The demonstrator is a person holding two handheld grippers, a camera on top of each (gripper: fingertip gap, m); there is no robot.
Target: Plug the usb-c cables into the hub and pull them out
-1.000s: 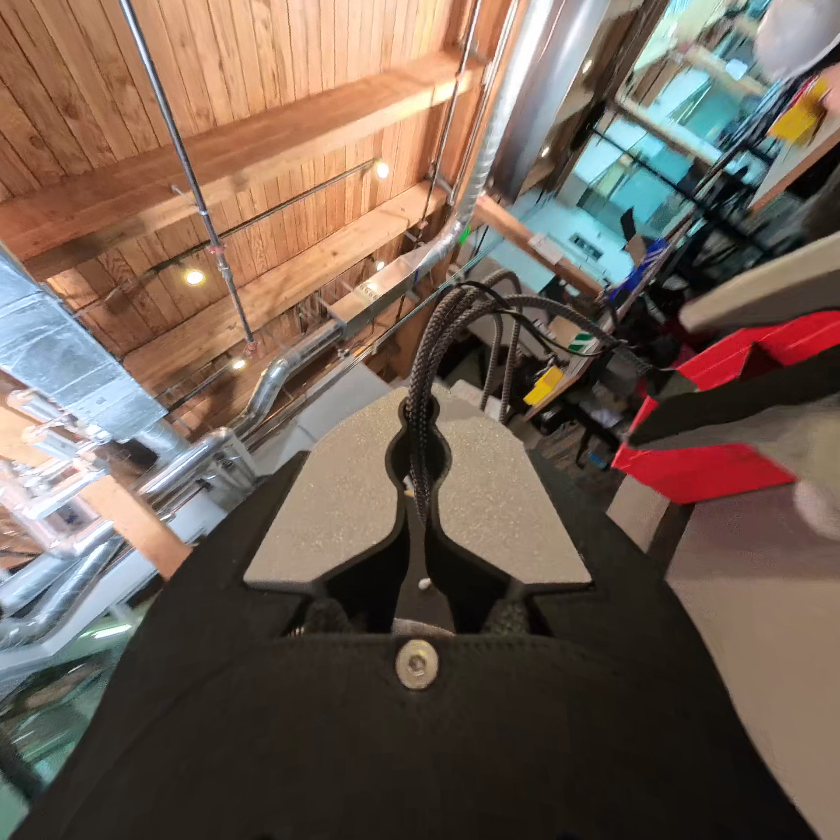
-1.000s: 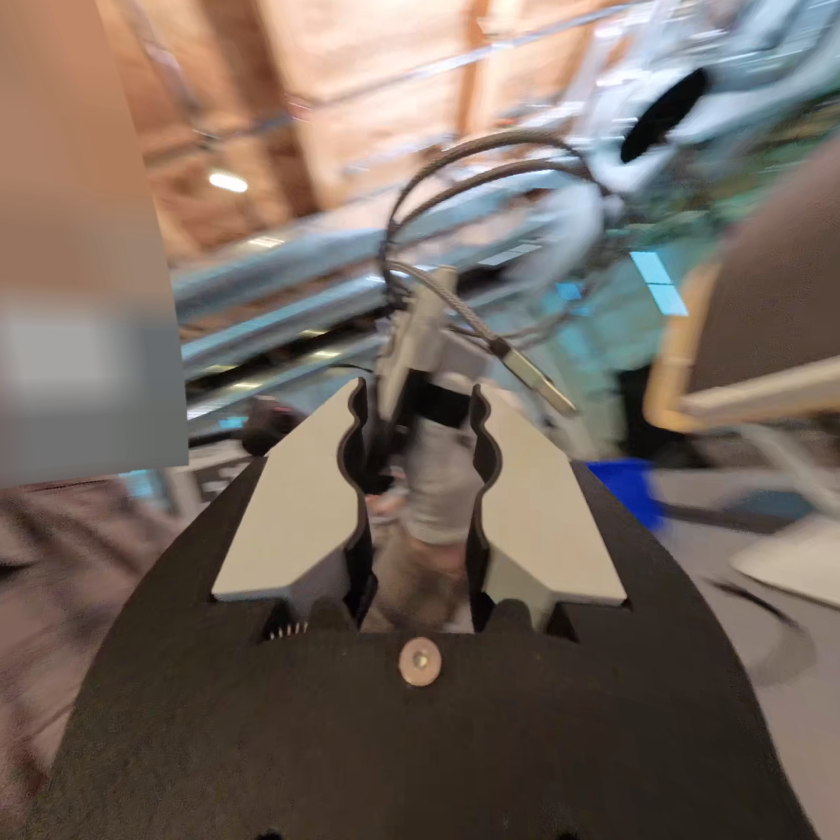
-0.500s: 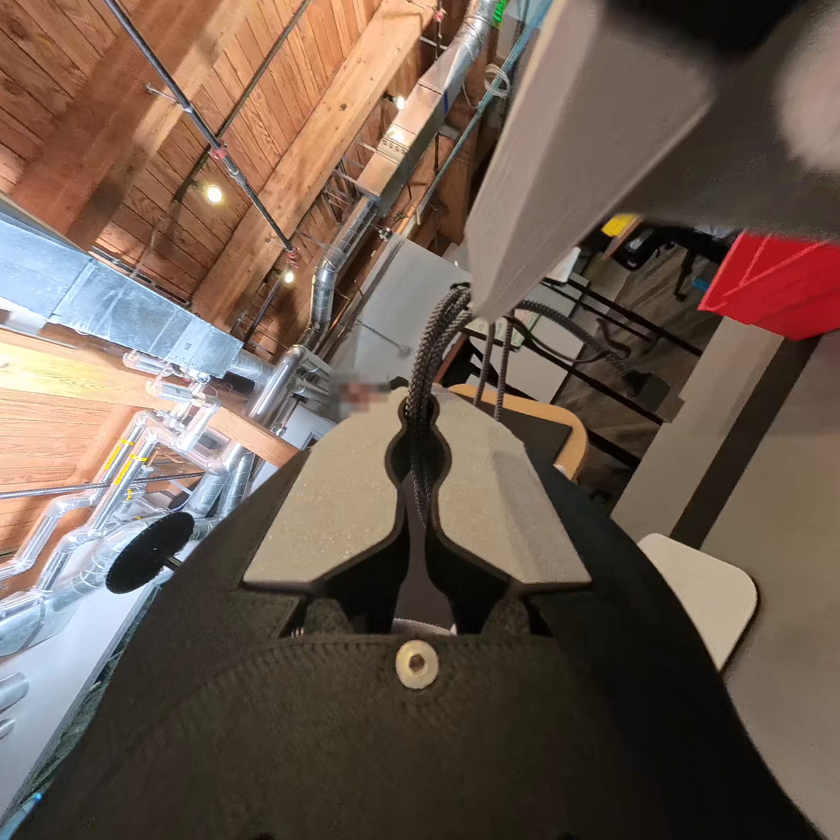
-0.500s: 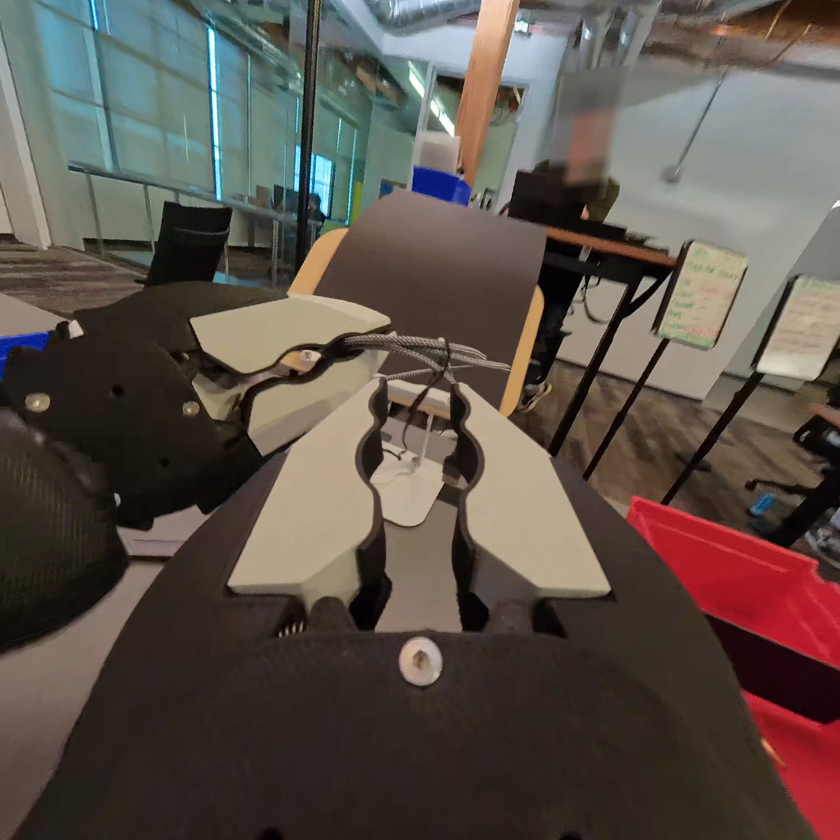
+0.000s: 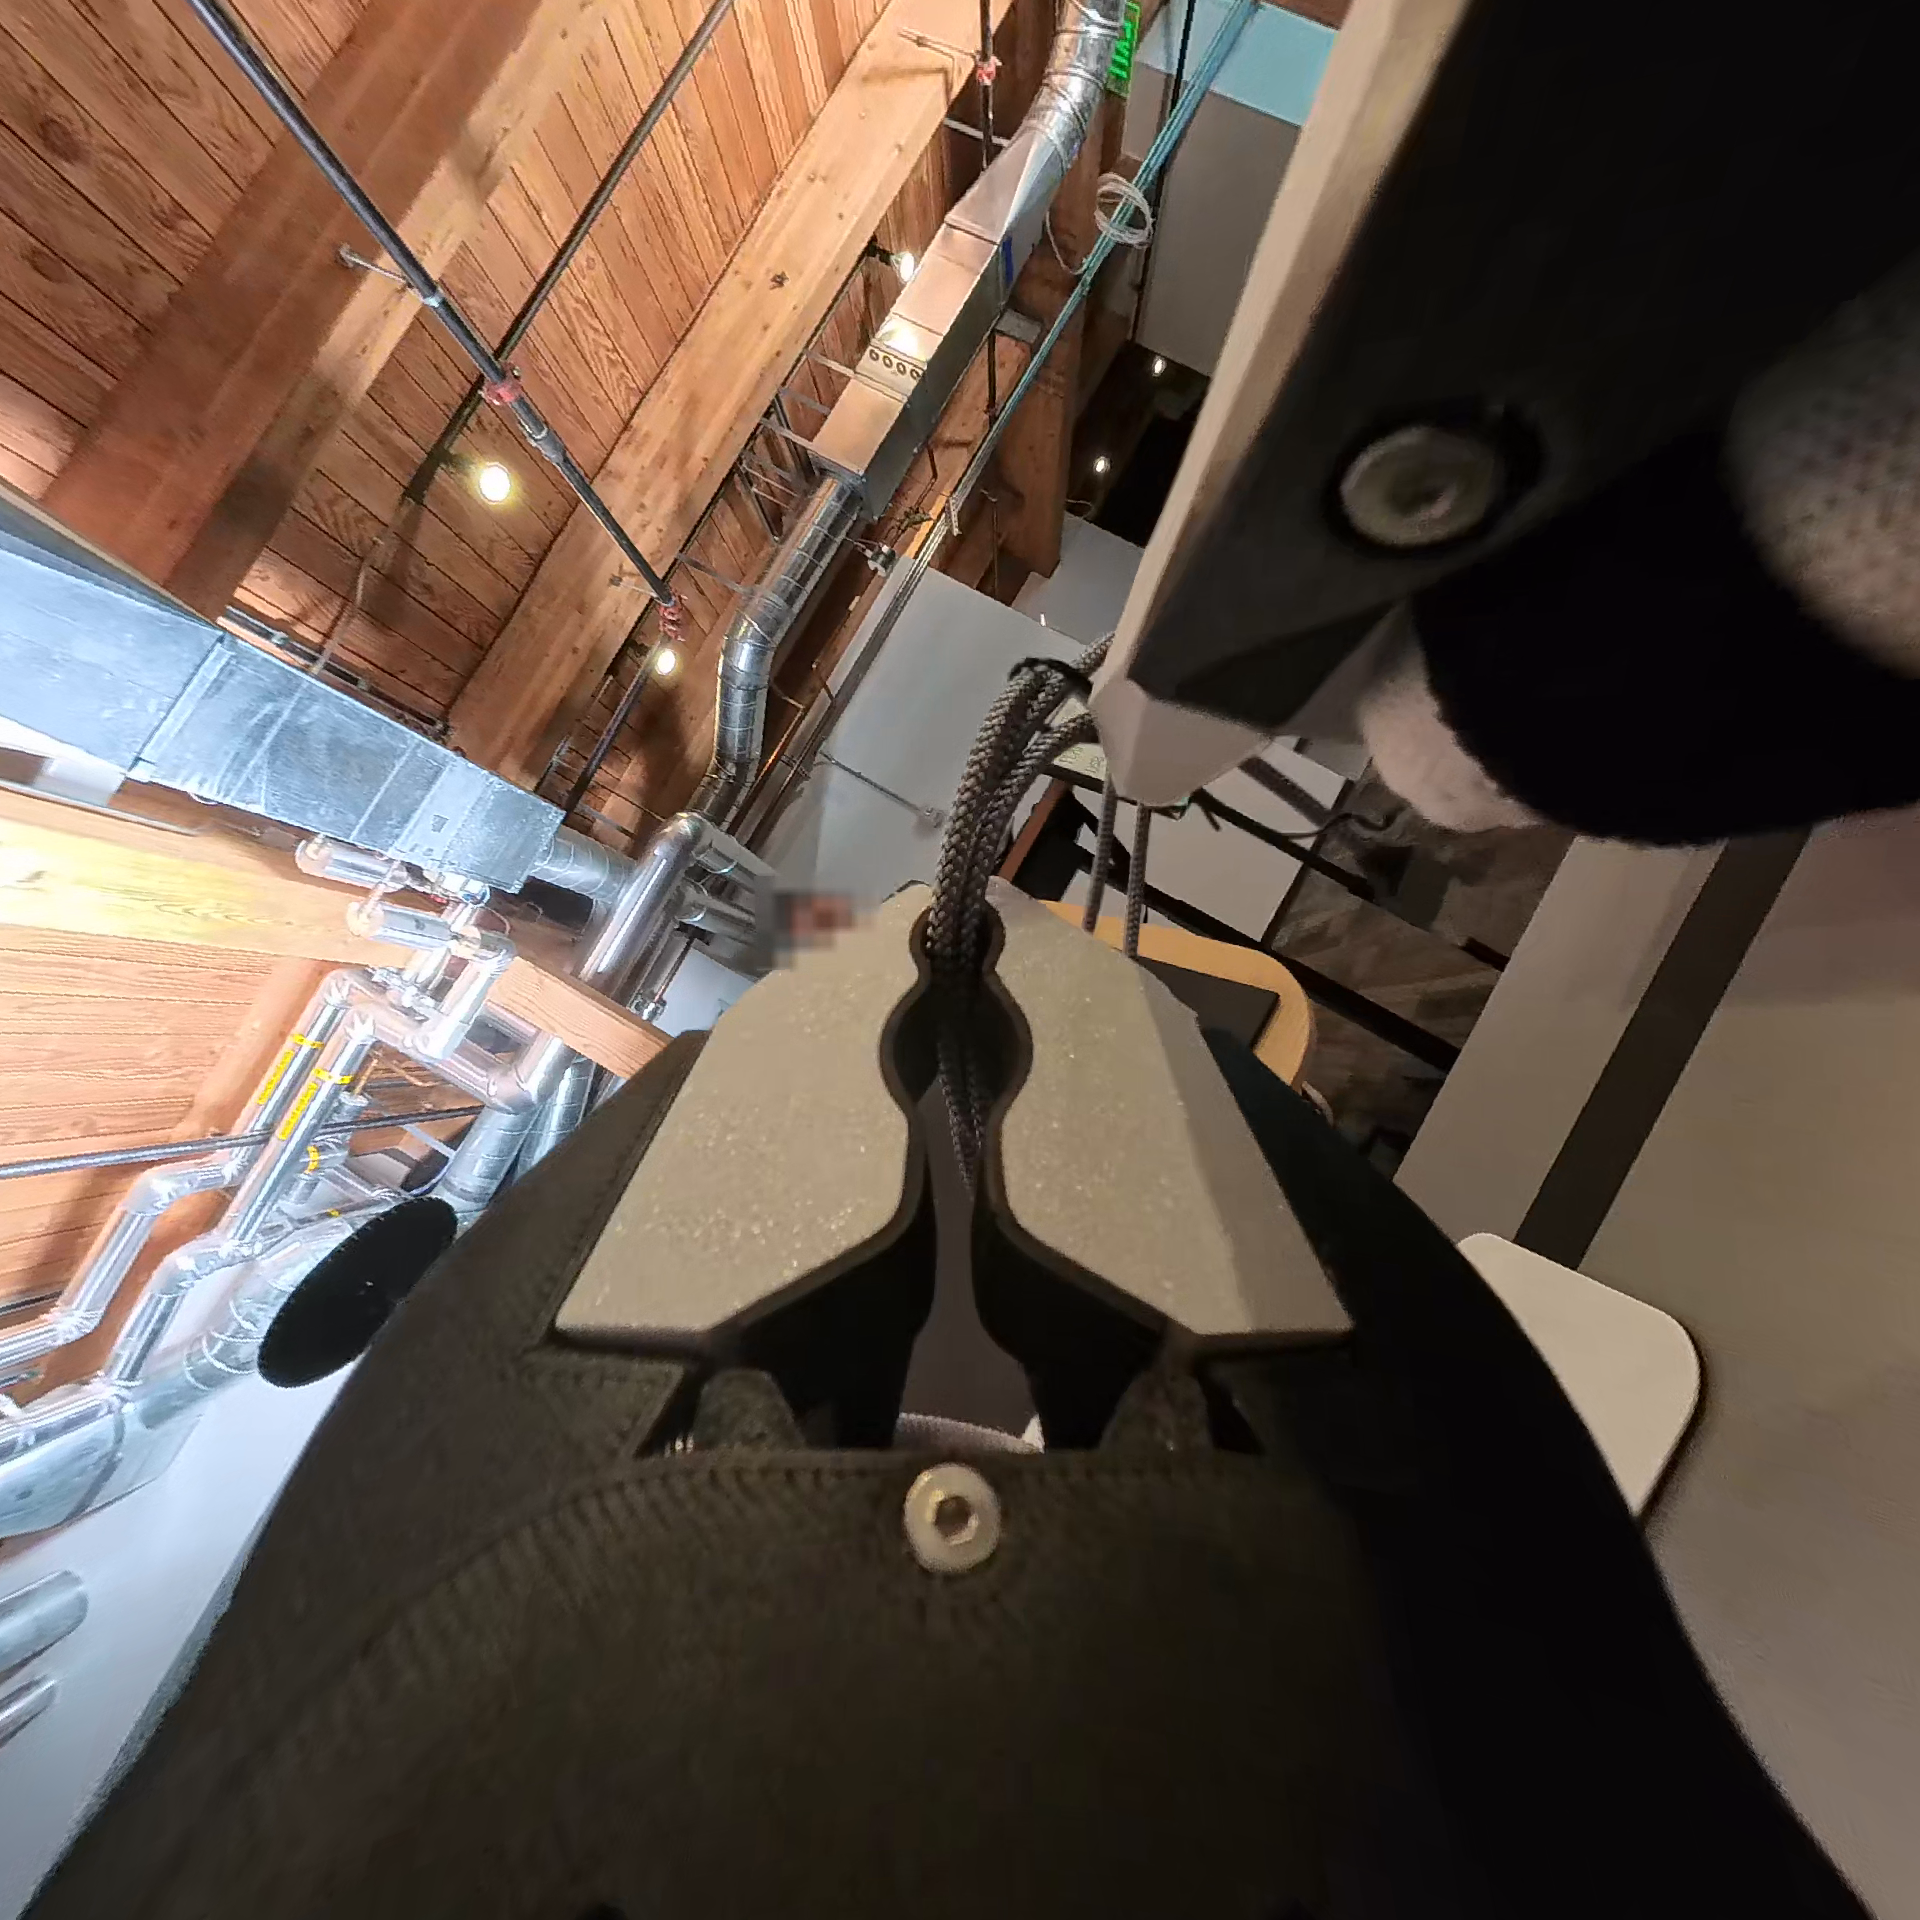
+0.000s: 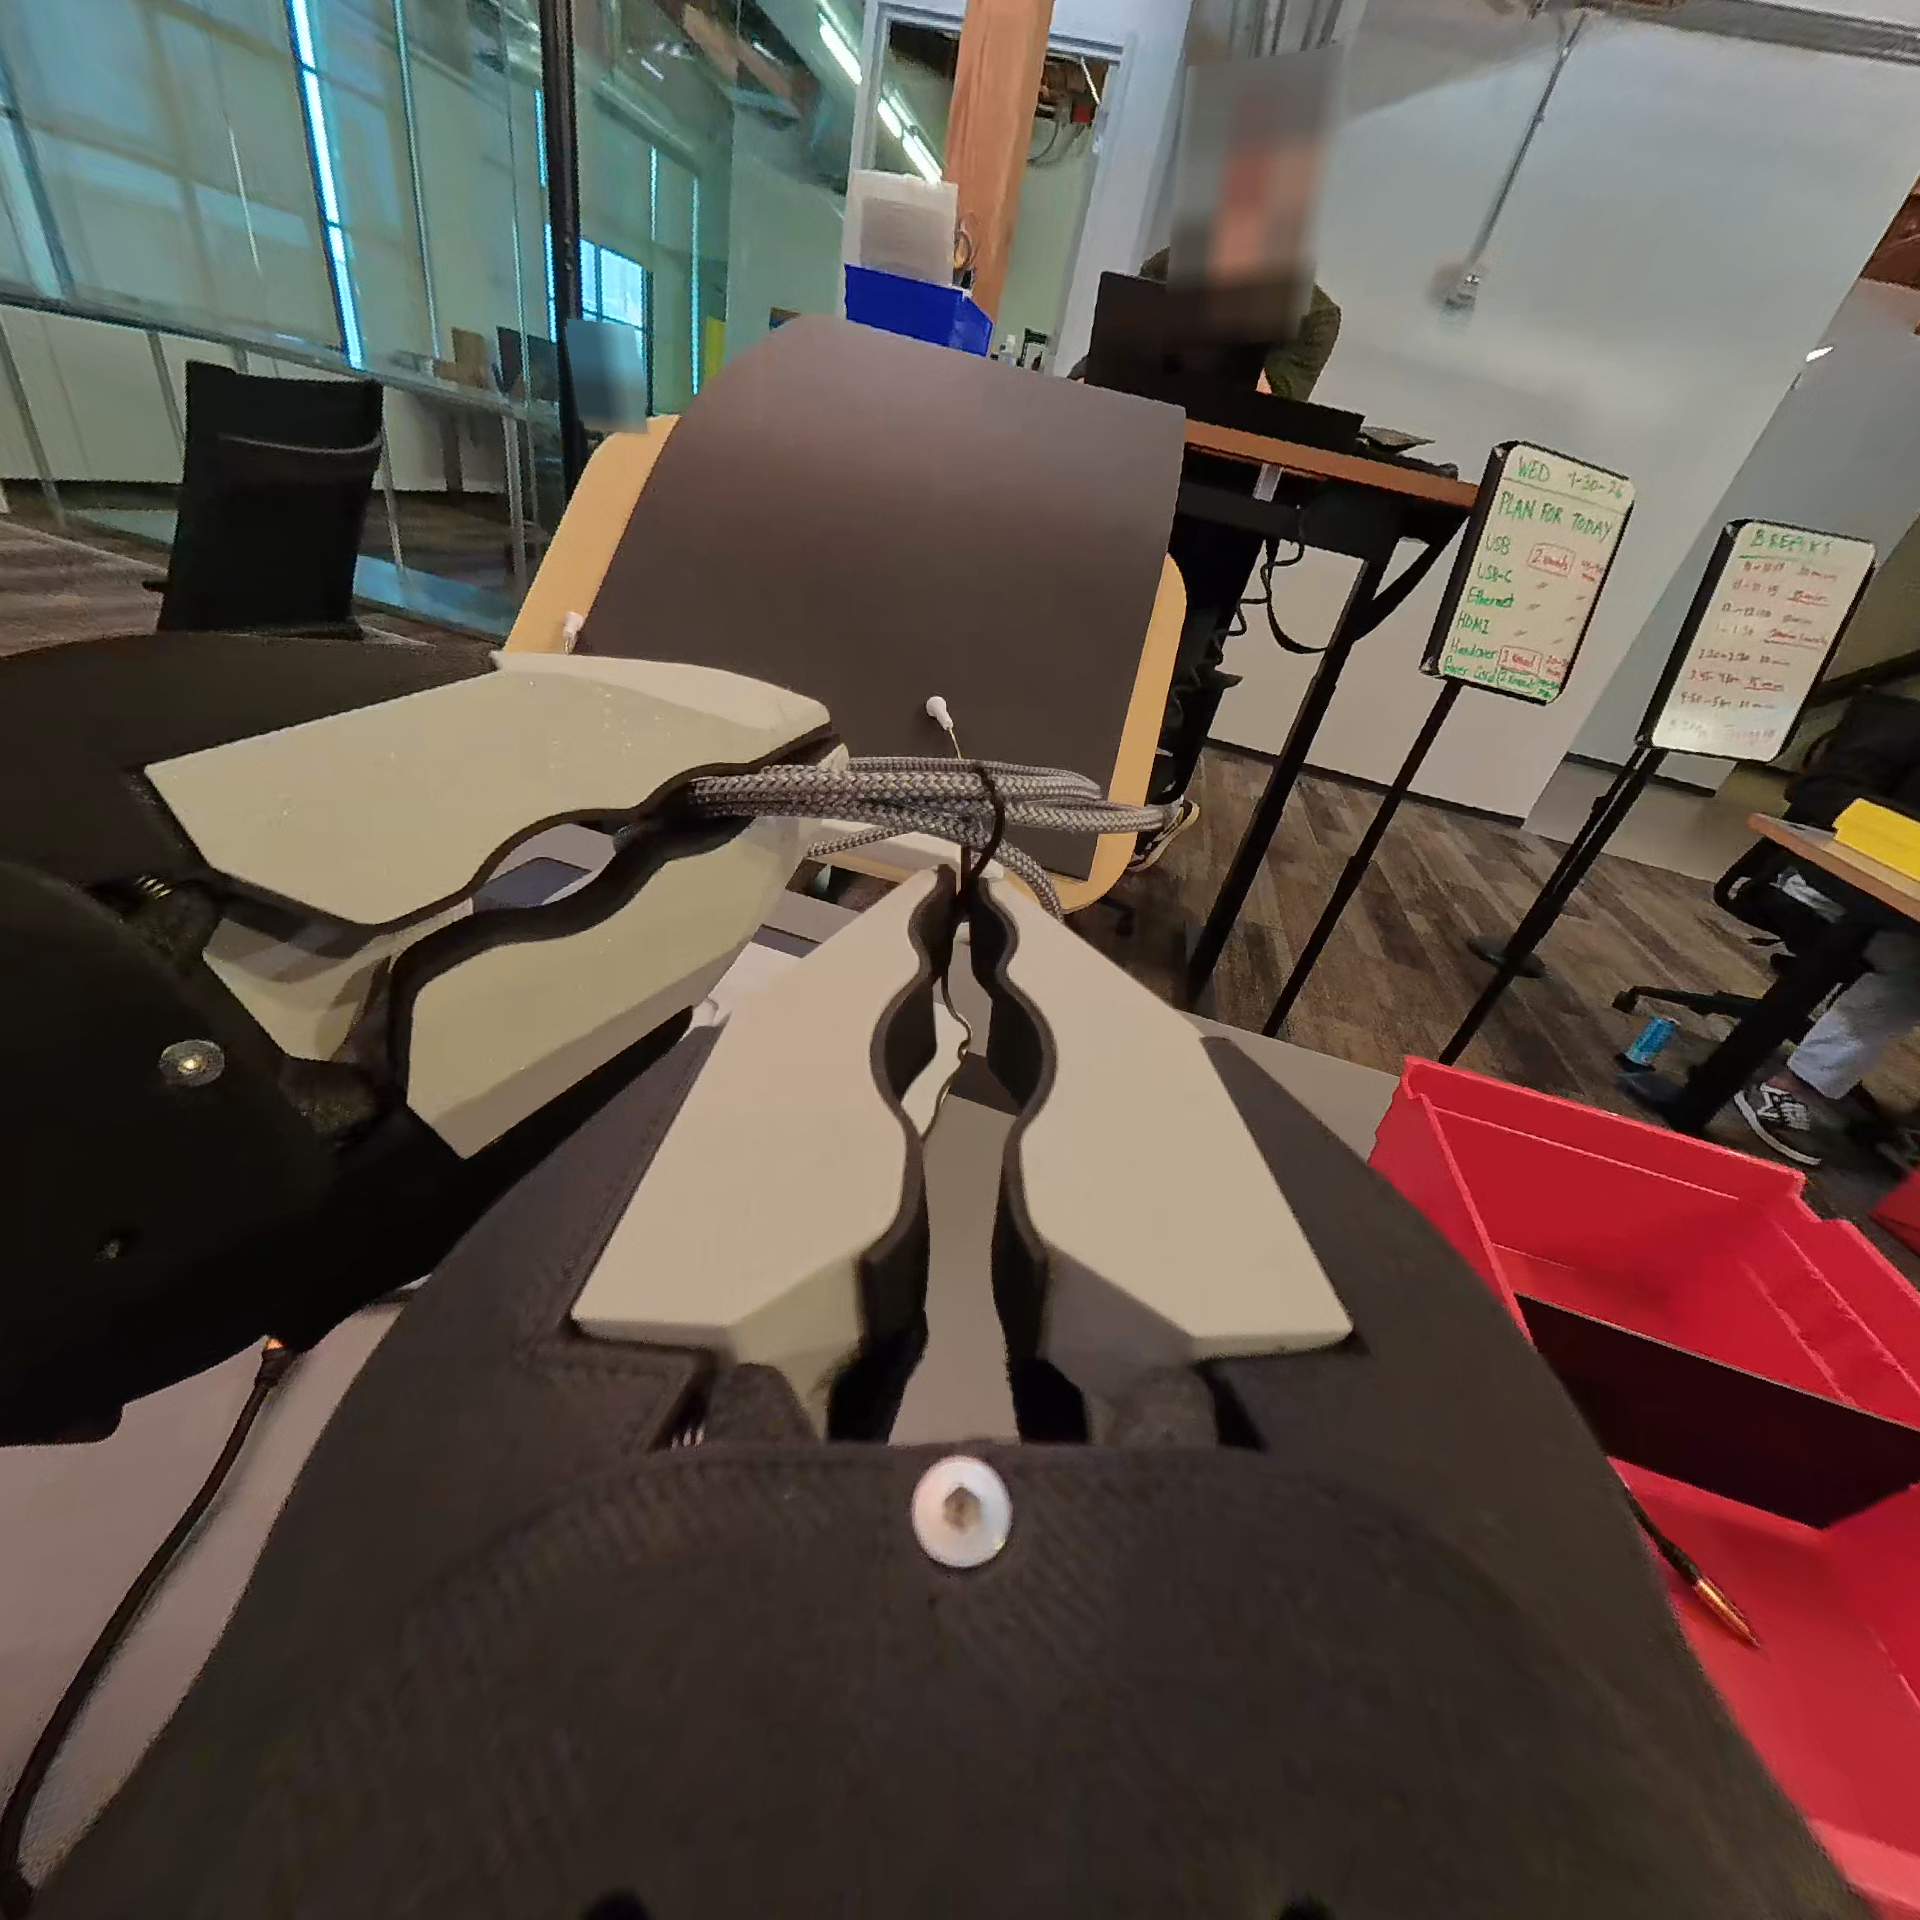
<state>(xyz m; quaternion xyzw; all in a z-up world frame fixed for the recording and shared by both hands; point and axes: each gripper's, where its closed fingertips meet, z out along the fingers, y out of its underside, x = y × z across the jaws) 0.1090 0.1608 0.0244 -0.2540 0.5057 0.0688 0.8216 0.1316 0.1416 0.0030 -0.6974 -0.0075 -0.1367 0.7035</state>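
My left gripper [image 5: 958, 940] pinches the braided cables [image 6: 914, 805]. My right gripper [image 6: 961, 894] nips their thin black tie [image 6: 975, 831]; a red bin [image 6: 1704, 1278] sits just right.

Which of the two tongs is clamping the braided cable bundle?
The left tongs, shut on the grey braided cable bundle. The right tongs pinch only its thin black tie.

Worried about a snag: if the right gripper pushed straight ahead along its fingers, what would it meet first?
Probably the braided cable bundle crossing just beyond the right gripper, held by the left gripper.
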